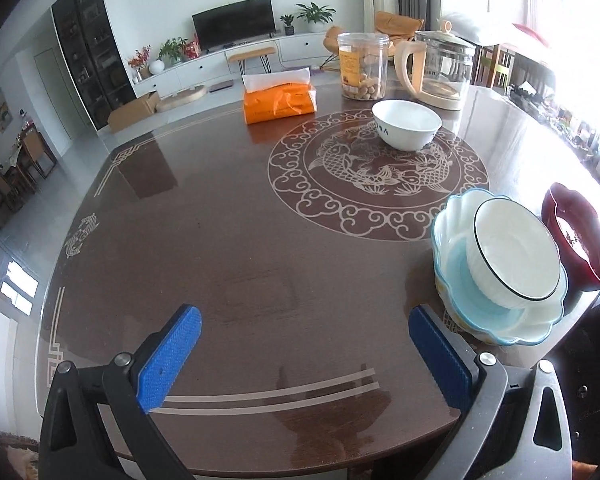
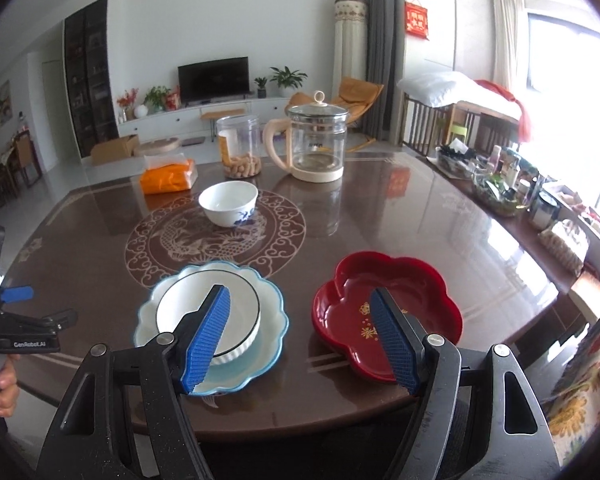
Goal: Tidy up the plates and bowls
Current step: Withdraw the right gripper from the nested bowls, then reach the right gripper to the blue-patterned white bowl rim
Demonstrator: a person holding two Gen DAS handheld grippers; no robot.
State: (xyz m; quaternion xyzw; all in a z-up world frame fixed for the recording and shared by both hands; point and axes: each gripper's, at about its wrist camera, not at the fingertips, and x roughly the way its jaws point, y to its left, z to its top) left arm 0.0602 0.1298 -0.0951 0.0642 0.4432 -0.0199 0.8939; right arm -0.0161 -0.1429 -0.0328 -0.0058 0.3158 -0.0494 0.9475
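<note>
A broad stretch of bare table [image 1: 228,240] is seen ahead of the left gripper [image 1: 304,344], whose fingers are spread wide with nothing between them. That side is bounded on the right by the blue scalloped plate [image 1: 496,320], in which a white ribbed bowl [image 1: 516,256] is nested; the red lobed plate [image 2: 384,300] lies just beside it, a narrow strip of table left between the two. The far edge is blocked by an orange tissue pack [image 1: 280,100], a clear jar [image 1: 364,68] and a glass kettle [image 1: 440,68]. A white bowl [image 1: 406,124] stands alone on the centre medallion, well apart from the near plates.
</note>
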